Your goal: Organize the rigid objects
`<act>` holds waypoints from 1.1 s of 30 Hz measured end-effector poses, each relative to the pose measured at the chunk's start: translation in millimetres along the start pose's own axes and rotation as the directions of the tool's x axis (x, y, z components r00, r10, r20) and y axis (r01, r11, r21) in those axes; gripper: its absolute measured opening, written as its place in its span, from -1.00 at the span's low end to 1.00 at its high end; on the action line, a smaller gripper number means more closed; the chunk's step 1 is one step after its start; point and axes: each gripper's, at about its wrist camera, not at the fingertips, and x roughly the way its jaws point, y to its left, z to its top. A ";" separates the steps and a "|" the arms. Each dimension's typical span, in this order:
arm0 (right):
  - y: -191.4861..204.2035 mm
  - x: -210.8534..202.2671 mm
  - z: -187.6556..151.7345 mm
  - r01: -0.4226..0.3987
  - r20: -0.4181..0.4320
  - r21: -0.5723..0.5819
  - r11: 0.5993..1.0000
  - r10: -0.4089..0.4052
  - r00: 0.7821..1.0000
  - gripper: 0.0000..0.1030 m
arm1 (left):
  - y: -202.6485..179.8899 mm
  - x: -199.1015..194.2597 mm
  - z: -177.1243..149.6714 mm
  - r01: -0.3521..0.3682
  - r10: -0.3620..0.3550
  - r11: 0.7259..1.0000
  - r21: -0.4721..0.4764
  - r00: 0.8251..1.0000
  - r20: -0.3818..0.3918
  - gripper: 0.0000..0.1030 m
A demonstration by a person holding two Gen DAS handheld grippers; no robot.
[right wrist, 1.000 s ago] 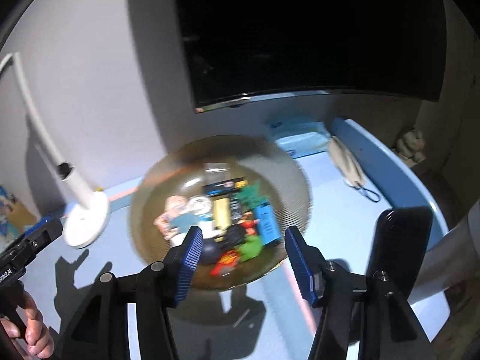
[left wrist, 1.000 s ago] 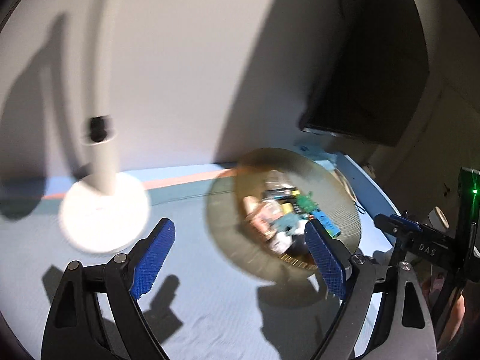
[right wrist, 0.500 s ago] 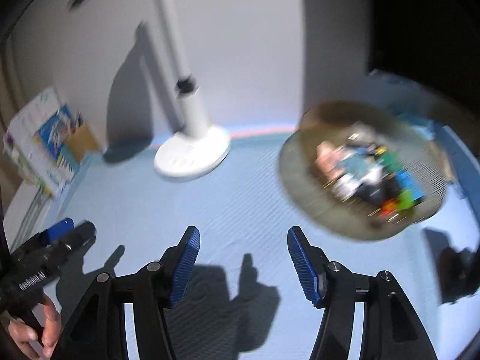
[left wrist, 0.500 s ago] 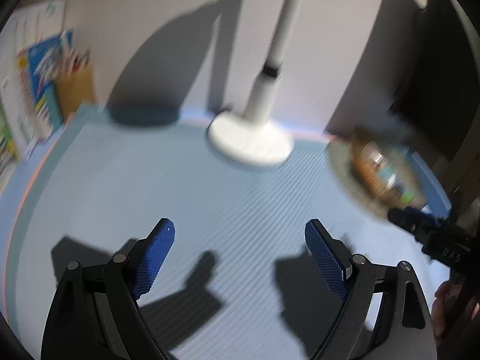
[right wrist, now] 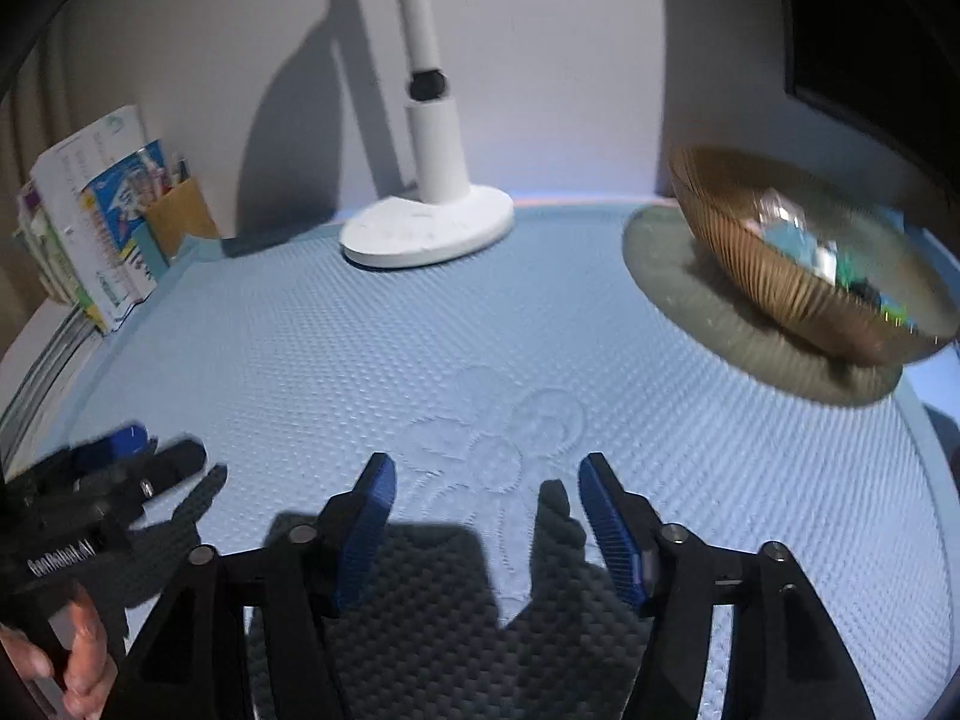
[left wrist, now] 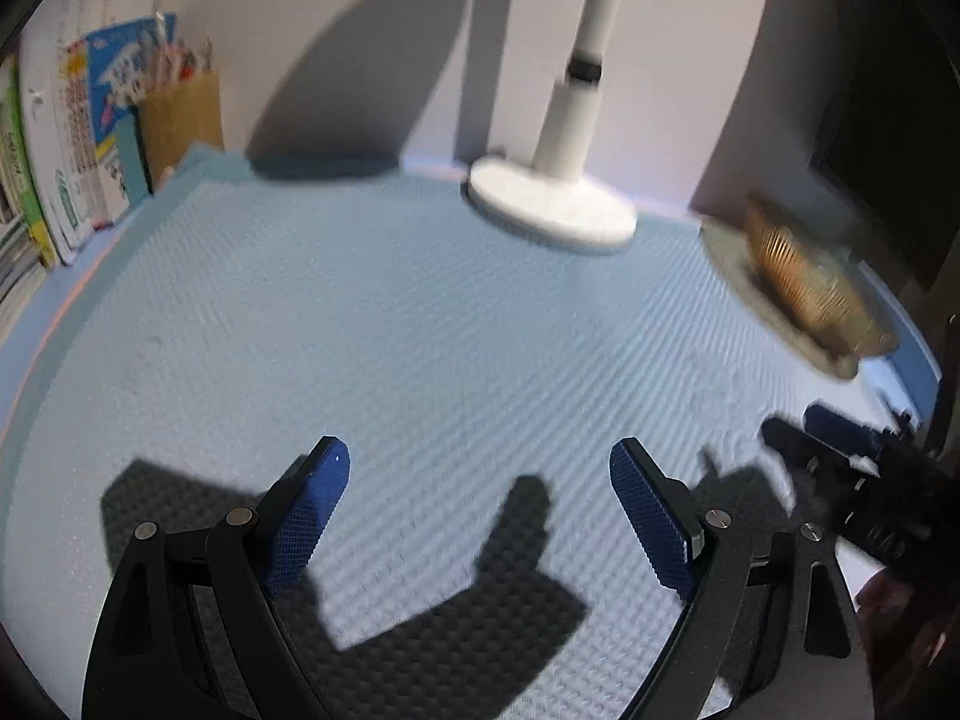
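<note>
A ribbed amber glass bowl (right wrist: 798,276) holding several small colourful toys (right wrist: 822,252) stands at the right of the blue textured mat (right wrist: 456,348). It shows blurred in the left wrist view (left wrist: 798,276). My left gripper (left wrist: 480,504) is open and empty, low over the bare mat. My right gripper (right wrist: 486,504) is open and empty over the mat's embossed pattern. Each gripper shows at the edge of the other's view: the right one (left wrist: 840,480) and the left one (right wrist: 114,468).
A white desk lamp base (right wrist: 429,228) with its post stands at the back middle, also in the left wrist view (left wrist: 552,210). Books (right wrist: 84,222) and a brown pencil holder (right wrist: 180,210) stand at the back left. A dark monitor (right wrist: 870,30) hangs at the right.
Both grippers have swung left and down, from over the bowl to low over the bare mat. The bowl now lies at the far right of both views.
</note>
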 end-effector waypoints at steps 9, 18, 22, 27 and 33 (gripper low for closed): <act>11.7 -1.8 -0.8 0.048 0.022 -0.056 0.997 -0.047 0.999 0.51 | 4.6 1.6 -1.0 -0.017 0.017 0.999 -0.032 1.000 -0.001 0.71; 9.5 -0.9 -1.3 0.045 0.019 -0.052 0.998 -0.044 0.999 0.65 | 6.5 1.3 -3.6 -0.033 0.033 0.999 -0.035 0.999 -0.001 0.72; 9.0 -0.9 -2.0 0.043 0.017 -0.053 0.998 -0.042 0.999 0.67 | 8.4 1.9 -3.8 -0.035 0.034 0.999 -0.042 0.999 -0.007 0.72; 8.6 -1.2 -2.1 0.040 0.016 -0.051 0.998 -0.039 0.999 0.67 | 8.8 3.2 -3.6 -0.042 0.041 0.998 -0.040 0.999 -0.014 0.73; 9.0 -1.5 -2.0 0.038 0.014 -0.049 0.998 -0.037 0.999 0.74 | 8.4 4.4 -3.8 -0.047 0.047 0.998 -0.031 0.999 -0.019 0.73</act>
